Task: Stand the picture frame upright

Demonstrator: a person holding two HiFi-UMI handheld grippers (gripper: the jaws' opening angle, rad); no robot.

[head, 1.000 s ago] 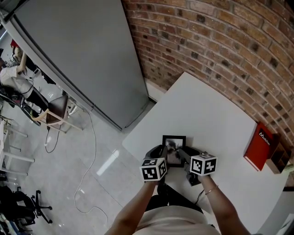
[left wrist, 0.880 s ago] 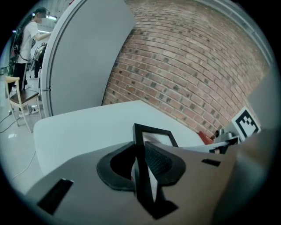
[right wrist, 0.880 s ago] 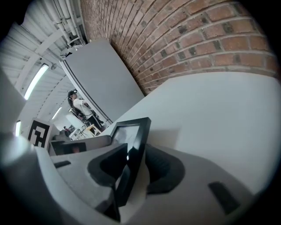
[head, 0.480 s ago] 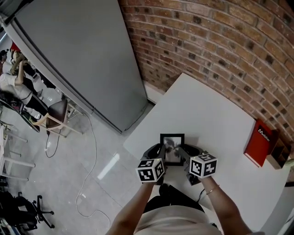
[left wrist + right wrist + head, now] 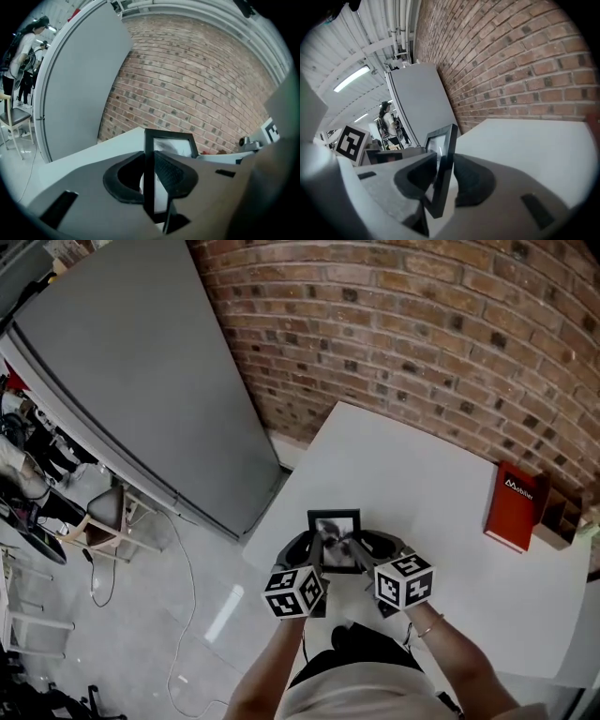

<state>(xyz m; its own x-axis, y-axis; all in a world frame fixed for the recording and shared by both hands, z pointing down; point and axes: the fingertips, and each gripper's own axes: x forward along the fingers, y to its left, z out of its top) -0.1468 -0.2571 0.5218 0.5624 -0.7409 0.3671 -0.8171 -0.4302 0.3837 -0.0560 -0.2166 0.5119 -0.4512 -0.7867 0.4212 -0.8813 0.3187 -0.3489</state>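
A small black picture frame point(image 5: 335, 532) with a grey photo stands close to the near edge of the white table point(image 5: 412, 460). It leans a little toward the brick wall. My left gripper point(image 5: 317, 554) is shut on the frame's left side, and in the left gripper view the frame point(image 5: 171, 143) rises between the pads of that gripper point(image 5: 152, 185). My right gripper point(image 5: 360, 551) holds the frame's right side. In the right gripper view the frame's edge point(image 5: 446, 140) sits pressed between the two jaws of that gripper point(image 5: 441, 180). The frame's lower part is hidden by the jaws.
A red book point(image 5: 511, 507) lies at the table's right end beside a wooden box point(image 5: 553, 519). A brick wall point(image 5: 422, 324) runs behind the table. A grey partition panel point(image 5: 122, 381) stands to the left, with chairs and cables on the floor beyond it.
The head view has swung, so the table and frame sit lower left in the picture. Both grippers stay on the frame's sides, and the frame looks slightly more upright.
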